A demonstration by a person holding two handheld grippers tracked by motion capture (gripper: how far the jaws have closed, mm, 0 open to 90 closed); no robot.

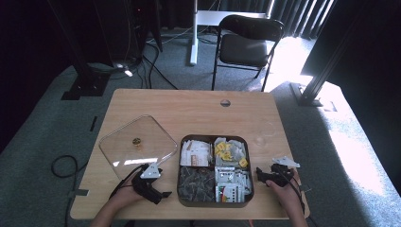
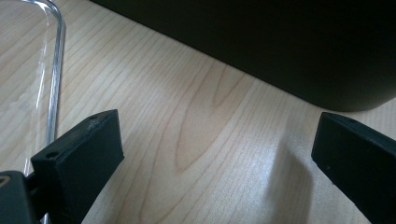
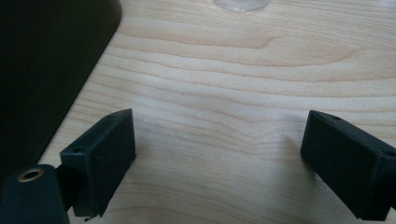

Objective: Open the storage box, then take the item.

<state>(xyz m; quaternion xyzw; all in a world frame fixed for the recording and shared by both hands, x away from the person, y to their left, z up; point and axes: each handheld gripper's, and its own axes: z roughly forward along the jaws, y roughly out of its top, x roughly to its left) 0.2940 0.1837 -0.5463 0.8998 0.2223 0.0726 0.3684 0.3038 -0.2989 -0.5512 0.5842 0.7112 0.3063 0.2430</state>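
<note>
Resting on the wooden counter (image 1: 189,109), the left tool (image 1: 163,194) sat just left of the dark compartment tray (image 1: 179,189), with the person's left hand (image 1: 124,196) gripping it from below. The left tool's jaws were spread wide and held nothing; in the left gripper view, bare wood grain lay between them, the tray's dark wall (image 2: 280,51) stood ahead of them, and the rim of the clear lid (image 2: 55,79) ran along the left edge. The clear lid (image 1: 137,144) lay flat on the counter to the left of the tray, apart from it, with a small brass-coloured knob (image 1: 136,141) at its centre; its near corner was close to the left tool. The right tool (image 1: 257,174) rested just right of the tray, held by the right hand (image 1: 286,189), and its jaws were likewise spread with nothing between them. In the right gripper view, the tray's rounded corner (image 3: 51,60) occupied the upper left, and a small clear object (image 3: 240,4) sat on the wood at the top edge. The tray stood at the near middle of the counter, uncovered, and was divided into four compartments holding sachets: white packets (image 1: 195,153) at far left, yellow-marked packets (image 1: 229,150) at far right, dark packets (image 1: 196,182) at near left, and white-and-green packets (image 1: 232,183) at near right. A black chair (image 1: 246,45) stood on the floor beyond the counter.
</note>
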